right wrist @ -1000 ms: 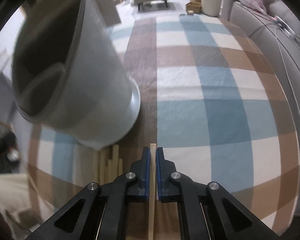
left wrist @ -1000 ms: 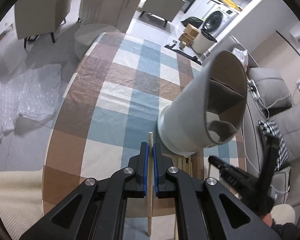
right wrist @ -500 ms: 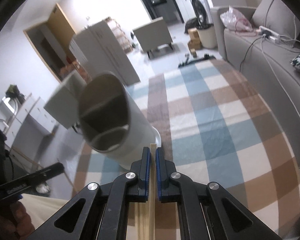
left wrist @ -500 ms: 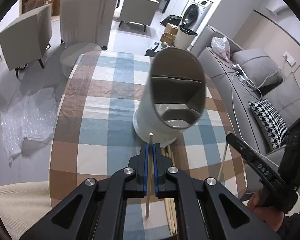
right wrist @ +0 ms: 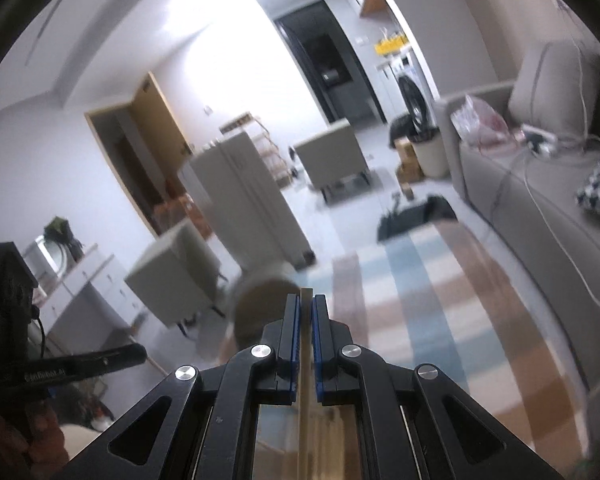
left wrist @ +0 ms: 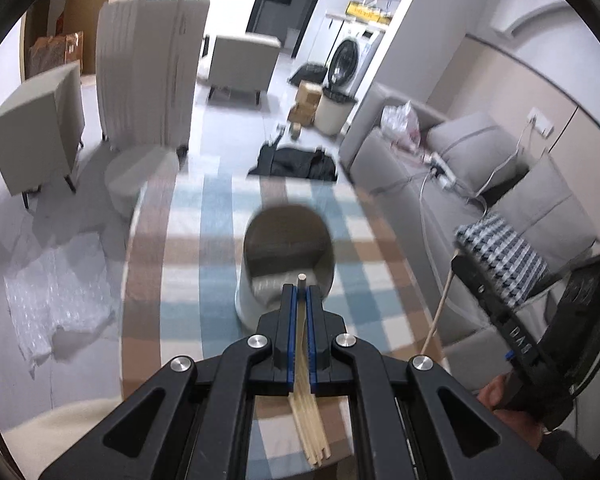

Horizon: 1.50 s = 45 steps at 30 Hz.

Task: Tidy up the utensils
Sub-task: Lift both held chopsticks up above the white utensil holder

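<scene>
A white cylindrical utensil holder (left wrist: 255, 300) with inner dividers stands on the checked tablecloth (left wrist: 187, 280); it shows blurred in the right wrist view (right wrist: 259, 300). My left gripper (left wrist: 301, 292) is shut on a wooden chopstick (left wrist: 301, 312), raised just in front of the holder's mouth. My right gripper (right wrist: 306, 300) is shut on another wooden chopstick (right wrist: 304, 360), raised high to the right of the holder. More chopsticks (left wrist: 312, 432) lie on the table below. The right gripper also shows in the left wrist view (left wrist: 512, 328) with its chopstick (left wrist: 440, 308).
A grey sofa (left wrist: 452, 184) with a houndstooth cushion (left wrist: 500, 248) runs along the table's right side. Armchairs (left wrist: 35, 120), a white radiator (left wrist: 147, 68) and bubble wrap (left wrist: 55, 292) are on the floor to the left and beyond.
Both grippers have risen and tilted up with their chopsticks. The holder now looks smaller and farther below, and the views show more of the room.
</scene>
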Motion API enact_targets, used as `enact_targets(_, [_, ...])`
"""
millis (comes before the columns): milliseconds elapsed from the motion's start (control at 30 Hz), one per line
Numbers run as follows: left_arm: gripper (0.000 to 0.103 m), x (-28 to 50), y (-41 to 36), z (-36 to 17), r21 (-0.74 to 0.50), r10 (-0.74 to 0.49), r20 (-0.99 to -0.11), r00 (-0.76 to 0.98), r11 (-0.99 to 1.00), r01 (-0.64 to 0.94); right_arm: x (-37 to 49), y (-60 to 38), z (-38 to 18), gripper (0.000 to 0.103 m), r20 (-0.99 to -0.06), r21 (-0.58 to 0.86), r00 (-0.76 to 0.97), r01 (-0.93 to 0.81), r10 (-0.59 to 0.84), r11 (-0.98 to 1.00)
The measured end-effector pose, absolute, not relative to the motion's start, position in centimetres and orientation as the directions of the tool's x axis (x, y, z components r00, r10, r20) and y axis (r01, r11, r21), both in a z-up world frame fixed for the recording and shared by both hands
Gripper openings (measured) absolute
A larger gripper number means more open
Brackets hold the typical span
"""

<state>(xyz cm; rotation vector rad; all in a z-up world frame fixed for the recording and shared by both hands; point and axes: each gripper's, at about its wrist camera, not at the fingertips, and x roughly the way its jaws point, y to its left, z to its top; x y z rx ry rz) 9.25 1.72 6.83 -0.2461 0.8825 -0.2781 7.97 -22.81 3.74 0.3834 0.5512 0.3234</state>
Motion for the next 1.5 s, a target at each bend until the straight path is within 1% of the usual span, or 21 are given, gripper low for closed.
enact_targets(100, [0.0, 10.7, 1.9, 10.0, -0.315, -0.342, -0.69, 0.638, 0.935, 0.161, 9.2, -21.9, 6.4, 0.005, -0.391, 0.393, 0.827, -0.247, 0.404, 0.886])
enact_targets(300, [0.0, 14.0, 1.7, 13.1, -0.279, -0.348, -0.656, 0.67, 0.936, 0.214, 13.2, -19.8, 10.8, 0.005, -0.285, 0.342, 0.853, -0.336, 0.437, 0.878])
enact_targets(433, [0.0, 16.3, 2.0, 13.5, -0.243, -0.339, -0.649, 0.681, 0.941, 0.237, 16.2, -17.9, 12.2, 0.005, -0.215, 0.282, 0.865, -0.389, 0.453, 0.877])
enact_targets(567, [0.0, 18.2, 1.9, 13.0, -0.21, -0.33, -0.654, 0.68, 0.944, 0.255, 18.8, -16.1, 11.9, 0.005, -0.179, 0.263, 0.867, -0.414, 0.465, 0.872])
enact_targets(667, [0.0, 19.7, 1.9, 11.5, -0.199, -0.329, -0.671, 0.665, 0.943, 0.266, 20.8, -14.9, 10.3, 0.005, -0.174, 0.267, 0.87, -0.408, 0.46, 0.873])
enact_targets(767, [0.0, 20.6, 2.0, 10.3, -0.197, -0.329, -0.687, 0.648, 0.942, 0.27, 22.3, -14.6, 8.4, 0.005, -0.18, 0.315, 0.878, -0.377, 0.444, 0.871])
enact_targets(900, [0.0, 21.3, 2.5, 8.3, -0.216, -0.336, -0.71, 0.619, 0.94, 0.262, 23.2, -14.6, 6.3, 0.005, -0.181, 0.345, 0.901, -0.316, 0.393, 0.884])
enact_targets(1133, [0.0, 21.5, 2.5, 7.2, -0.236, -0.342, -0.728, 0.594, 0.939, 0.251, 23.1, -13.5, 4.2, 0.005, -0.176, 0.294, 0.924, -0.28, 0.339, 0.914])
enact_targets(1300, [0.0, 21.4, 2.3, 6.9, -0.232, -0.344, -0.735, 0.584, 0.937, 0.26, 22.1, -13.0, 3.5, 0.005, -0.181, 0.252, 0.914, -0.313, 0.362, 0.916])
enact_targets(1500, [0.0, 21.6, 2.6, 6.1, -0.24, -0.34, -0.751, 0.566, 0.939, 0.246, 21.2, -13.6, 3.0, 0.005, -0.215, 0.25, 0.871, -0.388, 0.442, 0.887])
